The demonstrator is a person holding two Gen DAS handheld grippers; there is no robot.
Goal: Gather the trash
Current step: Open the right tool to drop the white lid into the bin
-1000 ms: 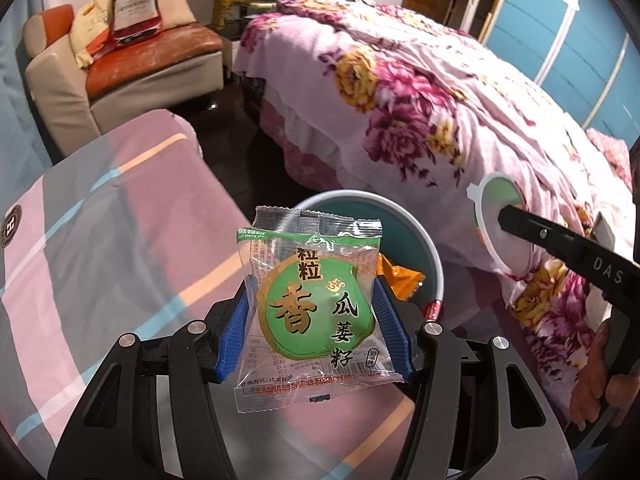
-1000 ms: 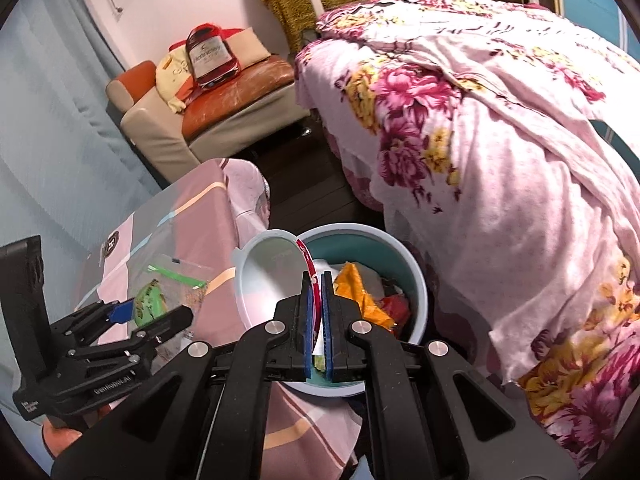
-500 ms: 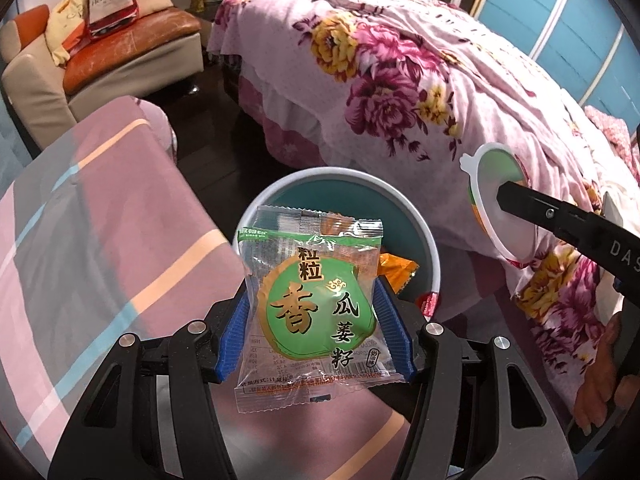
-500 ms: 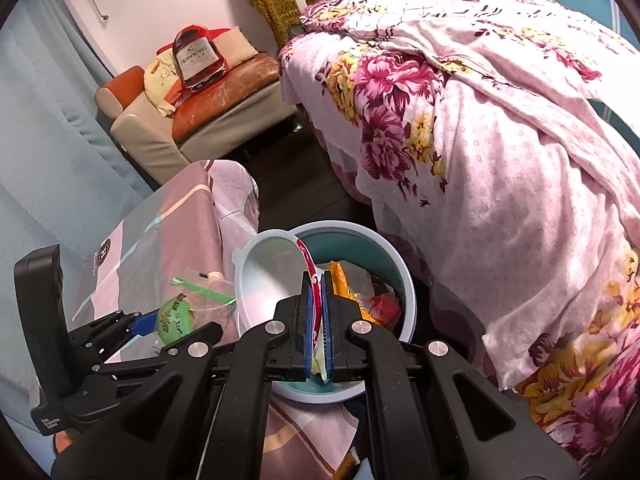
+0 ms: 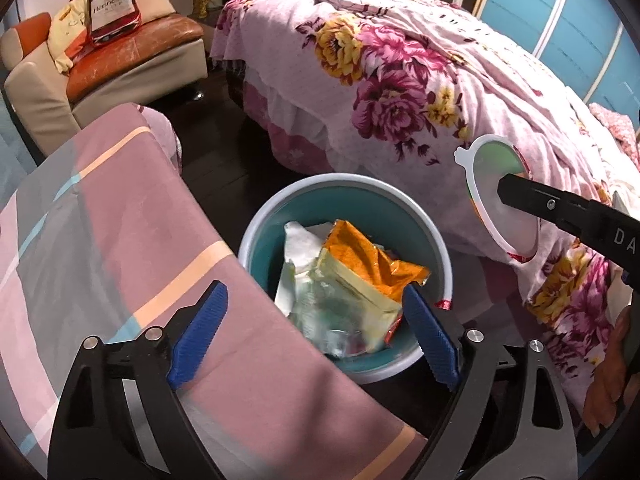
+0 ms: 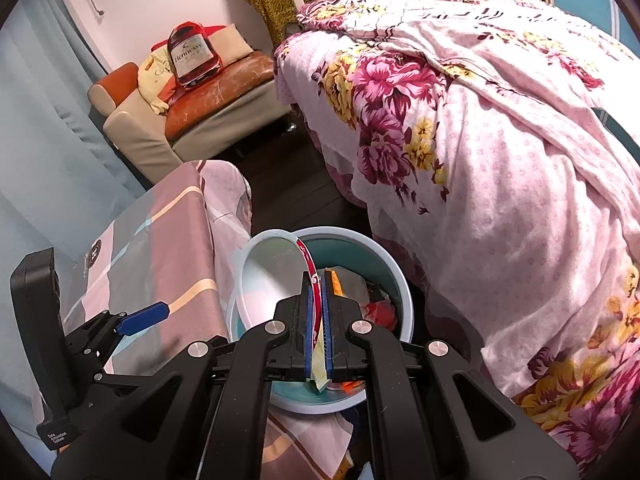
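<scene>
Only clear one is "Hennessy" on the bottle-shaped red cushion (image 5: 111, 10) on the sofa (image 5: 132, 56). Right gripper (image 5: 505, 188) arm shows "DA", cut off.

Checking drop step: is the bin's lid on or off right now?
Off. The right gripper pinches the round lid by its rim, held aside; the bin is open with wrappers inside.

— How is the left hand-held gripper (image 5: 316, 328)?
— Tilted steeply down, jaws just sprung wide, nothing between them.
— The right hand-held gripper (image 6: 316, 320)?
— Angled down, blue pads (image 6: 308, 320) pinched tight together.
</scene>
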